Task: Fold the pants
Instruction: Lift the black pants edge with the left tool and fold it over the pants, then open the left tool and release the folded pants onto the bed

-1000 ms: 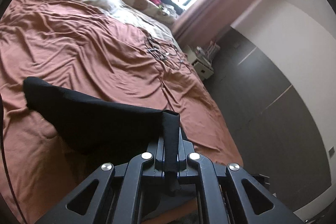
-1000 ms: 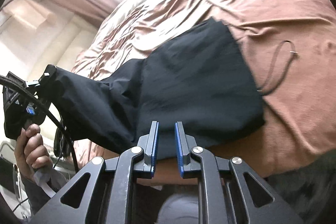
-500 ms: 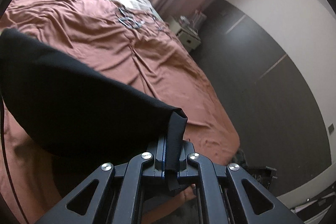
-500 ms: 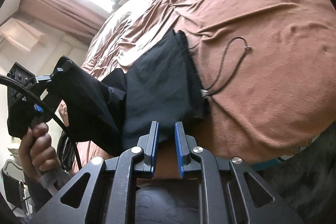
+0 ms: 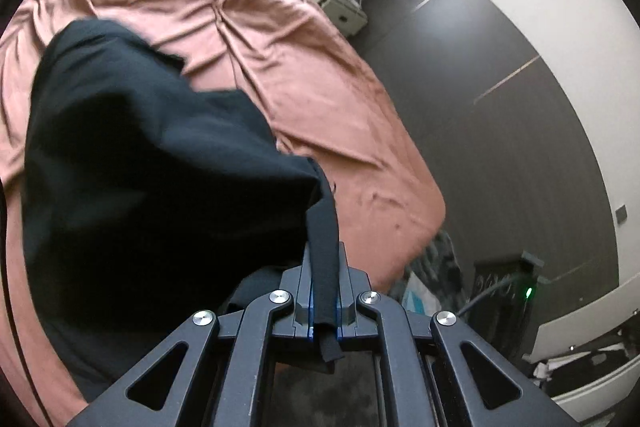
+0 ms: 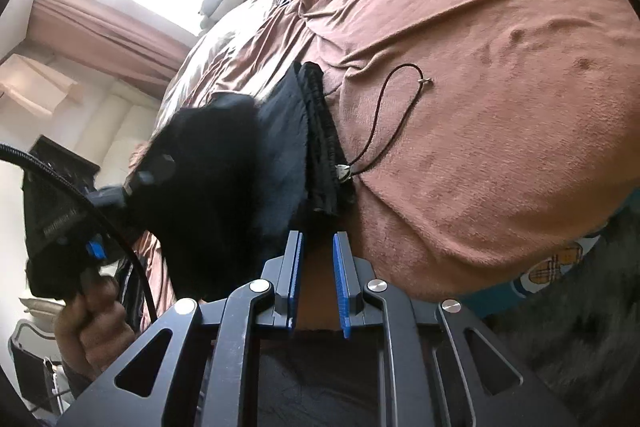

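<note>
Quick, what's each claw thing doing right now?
Left gripper: shut on the black pants.
Right gripper: open, holding nothing.

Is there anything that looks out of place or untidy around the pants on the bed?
Yes. The drawstring cord of the black pants trails out of the waistband in a loose loop across the brown bedspread. The left gripper pinches one bunched edge, so the cloth hangs crumpled.
</note>
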